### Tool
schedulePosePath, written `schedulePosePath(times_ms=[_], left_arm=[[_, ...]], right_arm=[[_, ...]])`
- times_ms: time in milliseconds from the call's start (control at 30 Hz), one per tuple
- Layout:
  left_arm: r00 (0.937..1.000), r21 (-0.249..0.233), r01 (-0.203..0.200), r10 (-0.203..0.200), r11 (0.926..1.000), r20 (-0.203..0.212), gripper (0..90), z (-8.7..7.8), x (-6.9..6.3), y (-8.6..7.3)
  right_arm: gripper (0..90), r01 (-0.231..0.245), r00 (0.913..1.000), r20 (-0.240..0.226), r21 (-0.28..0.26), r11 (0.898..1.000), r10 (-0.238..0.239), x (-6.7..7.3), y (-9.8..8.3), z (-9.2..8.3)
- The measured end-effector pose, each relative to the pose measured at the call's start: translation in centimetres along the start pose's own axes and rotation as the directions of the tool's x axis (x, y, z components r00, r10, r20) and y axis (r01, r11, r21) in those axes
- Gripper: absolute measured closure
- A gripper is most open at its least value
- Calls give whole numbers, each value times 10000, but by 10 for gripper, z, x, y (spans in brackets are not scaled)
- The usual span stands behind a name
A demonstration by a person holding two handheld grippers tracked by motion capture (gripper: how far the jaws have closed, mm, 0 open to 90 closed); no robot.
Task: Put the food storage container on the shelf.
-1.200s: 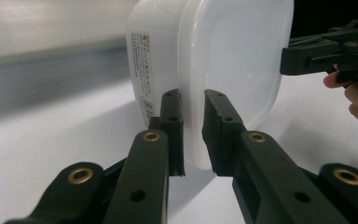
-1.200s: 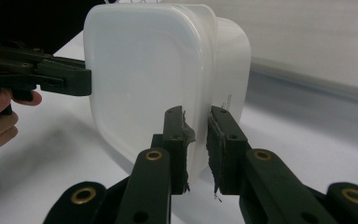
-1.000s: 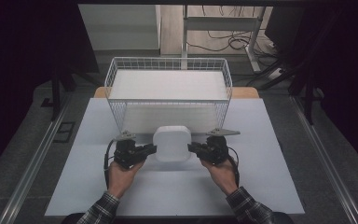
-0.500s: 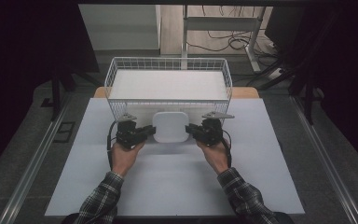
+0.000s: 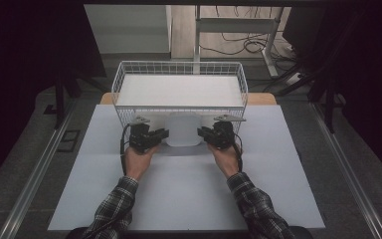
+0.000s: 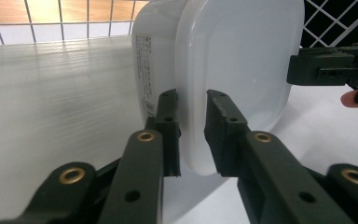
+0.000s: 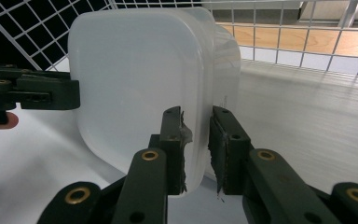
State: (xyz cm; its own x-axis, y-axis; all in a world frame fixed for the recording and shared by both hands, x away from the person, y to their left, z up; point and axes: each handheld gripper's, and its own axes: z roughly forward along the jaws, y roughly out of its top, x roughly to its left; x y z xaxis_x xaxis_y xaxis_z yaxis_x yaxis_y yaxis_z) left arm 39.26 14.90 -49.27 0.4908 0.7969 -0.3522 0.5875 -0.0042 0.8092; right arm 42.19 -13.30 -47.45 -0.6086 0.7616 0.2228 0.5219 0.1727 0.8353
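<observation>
A translucent white lidded container (image 5: 183,128) is held on its side between my two grippers, its lid toward the person, close to the front wall of the white wire basket (image 5: 179,63). My left gripper (image 5: 165,134) clamps its left rim. In the left gripper view the jaws (image 6: 193,126) straddle the rim of the container (image 6: 242,51); they have just been opening slightly, with the rim still filling the gap. My right gripper (image 5: 200,132) grips the opposite rim. In the right gripper view its jaws (image 7: 196,140) pinch the edge of the container (image 7: 135,70).
The basket stands at the far side of the white table top (image 5: 179,199) and has a pale ribbed sheet (image 5: 179,89) as its floor. Beyond it are a floor with cables and a desk frame. Dark surroundings flank the table.
Both hands have carried the container away from the person, from the middle of the table up to the basket's front wall. Both grips have stayed on its rims.
</observation>
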Motion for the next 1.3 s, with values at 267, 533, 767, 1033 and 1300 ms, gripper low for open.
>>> schedulePosePath(times_ms=[267,533,767,1033,1300], left_arm=[[9997,-261,-210,206,9994,-151,659,5,-1,-1],[9996,-239,-196,191,9995,-206,664,12,3,-5],[9989,-235,-270,261,9994,-383,639,13,4,-3],[9973,-199,-275,261,9994,-682,613,18,8,-4],[9979,-349,-559,547,9978,-340,541,2,-3,-10]], right_arm=[[696,227,9997,93,-87,9997,-227,0,0,5],[657,200,9997,154,-117,9997,-198,-2,0,11],[609,397,9985,390,-95,9992,-393,-2,0,15],[583,389,9978,540,-142,9991,-381,-2,1,18],[713,927,9948,452,-424,9948,-907,4,-3,9]])
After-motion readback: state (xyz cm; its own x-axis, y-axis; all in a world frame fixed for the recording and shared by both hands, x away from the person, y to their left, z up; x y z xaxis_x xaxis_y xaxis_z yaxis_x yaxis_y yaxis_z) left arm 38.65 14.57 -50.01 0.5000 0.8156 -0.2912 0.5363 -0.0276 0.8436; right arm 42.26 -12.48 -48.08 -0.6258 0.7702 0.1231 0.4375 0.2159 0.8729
